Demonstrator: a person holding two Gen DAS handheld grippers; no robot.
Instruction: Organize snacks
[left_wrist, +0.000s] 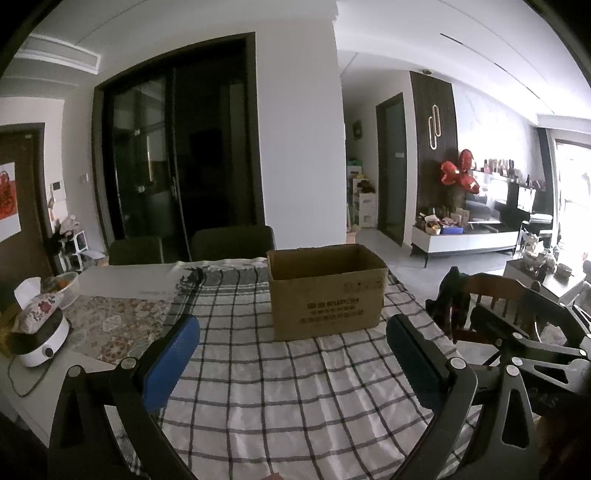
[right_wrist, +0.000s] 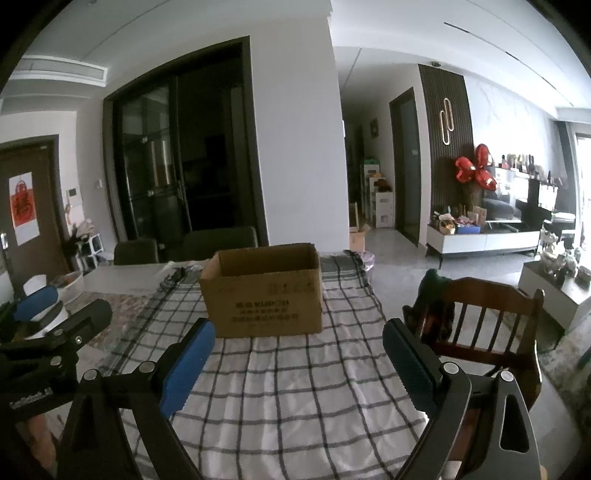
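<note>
— Both grippers first: what are they doing?

— Left gripper hangs over the checked cloth with its blue pads spread wide and nothing between them. Right gripper is the same, jaws parted and bare, over the near part of the cloth. In the left view the right one's black frame shows at the right edge; in the right view the left one shows at the left edge, a blue pad above its dark arm.

— And the snacks?

— I can't make out any on the table. A cardboard box stands upright on the cloth, open at the top, ahead of both grippers and apart from them. Its inside is hidden from these angles — only the inner walls show. Printed text runs across its front, too blurred to read.

— What else is around?

— To the left, a flowered mat lies beside the cloth, and on it a white round appliance with a tissue pouch resting on top. A white basket sits just behind. A wooden chair stands at the table's right side, dark cloth draped over its back.
</note>
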